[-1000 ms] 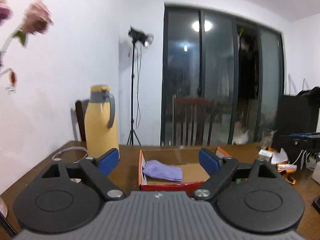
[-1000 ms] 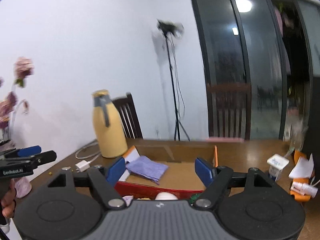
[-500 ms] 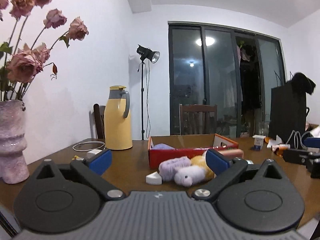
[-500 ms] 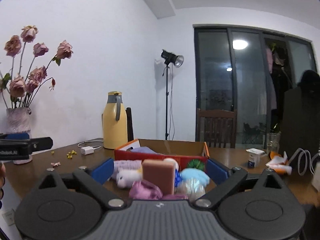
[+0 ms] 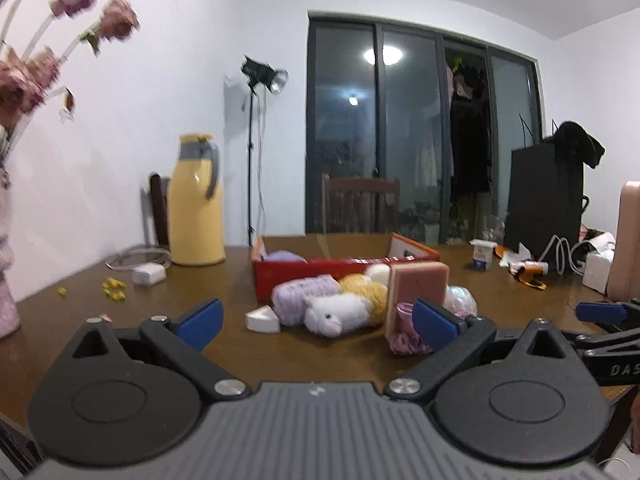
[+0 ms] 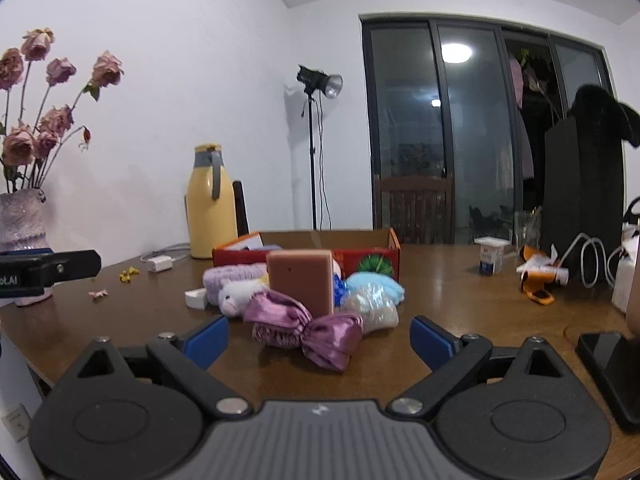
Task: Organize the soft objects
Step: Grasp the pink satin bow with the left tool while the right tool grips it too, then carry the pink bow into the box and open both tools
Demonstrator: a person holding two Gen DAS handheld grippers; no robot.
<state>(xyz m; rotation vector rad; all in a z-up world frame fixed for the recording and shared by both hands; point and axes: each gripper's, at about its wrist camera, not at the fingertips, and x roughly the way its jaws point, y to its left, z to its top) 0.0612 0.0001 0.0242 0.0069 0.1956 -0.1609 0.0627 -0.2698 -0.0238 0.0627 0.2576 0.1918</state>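
Observation:
A red cardboard box stands mid-table with a lilac cloth inside. In front of it lies a heap of soft things: a lilac knit roll, a white plush toy, yellow yarn, an upright pink sponge block, a purple satin bow and a blue fluffy piece. My left gripper hangs open just short of the plush toy, holding nothing. My right gripper faces the bow; its jaws are closing but wide, and the pads touch nothing.
A yellow thermos and a white charger stand at the back left. A vase of dried roses is at the left edge. On the right are a small carton, cables, a black bag and a black stand.
Both grippers sank from above the box to table height and drew back, so the heap in front of the box came into view. Both pairs of jaws spread wider.

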